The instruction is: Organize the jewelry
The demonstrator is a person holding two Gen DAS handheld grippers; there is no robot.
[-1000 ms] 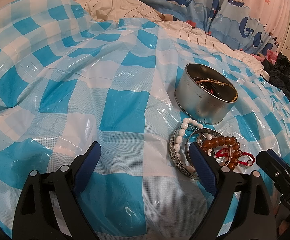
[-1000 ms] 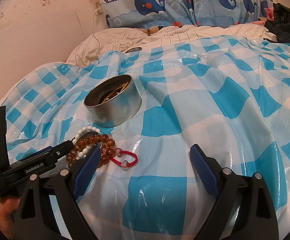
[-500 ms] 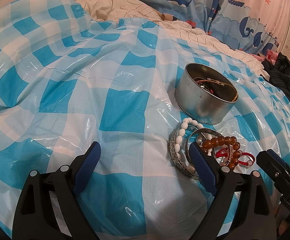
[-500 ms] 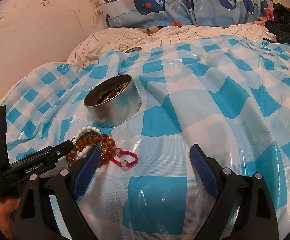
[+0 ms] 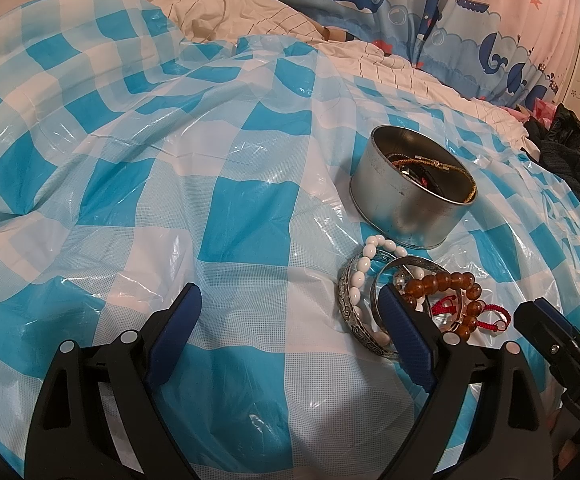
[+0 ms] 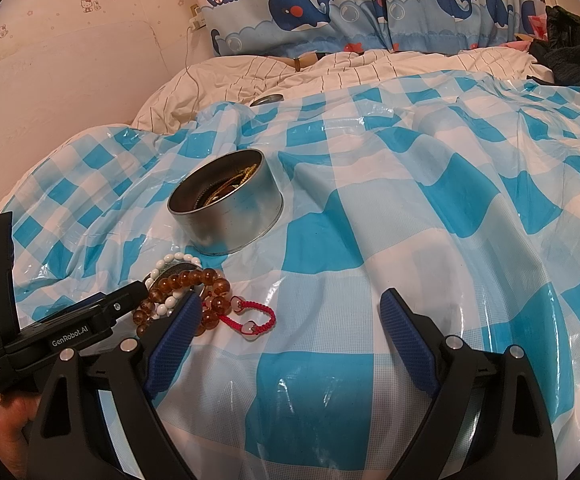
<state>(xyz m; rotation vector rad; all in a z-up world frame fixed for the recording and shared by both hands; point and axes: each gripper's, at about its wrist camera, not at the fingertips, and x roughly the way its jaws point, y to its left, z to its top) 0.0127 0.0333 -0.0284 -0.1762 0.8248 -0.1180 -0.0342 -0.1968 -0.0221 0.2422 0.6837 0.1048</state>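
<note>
A round metal tin (image 5: 410, 196) (image 6: 230, 210) holding some jewelry stands on the blue-checked plastic sheet. In front of it lies a pile: a white bead bracelet (image 5: 364, 268) (image 6: 172, 260), two silver bangles (image 5: 348, 312), an amber bead bracelet (image 5: 446, 282) (image 6: 194, 280) and a red cord bracelet (image 5: 486, 316) (image 6: 256, 318). My left gripper (image 5: 290, 320) is open and empty, its right finger (image 5: 404, 332) beside the bangles. My right gripper (image 6: 290, 320) is open and empty, its left finger (image 6: 174, 336) at the pile's edge.
The sheet (image 5: 170, 184) covers a soft, wrinkled bed. A striped white quilt (image 6: 290, 72) and whale-print curtain (image 6: 370, 12) lie behind. Dark clothes (image 5: 574, 160) sit at the far right. The other gripper's body (image 6: 50, 332) shows at the left of the right wrist view.
</note>
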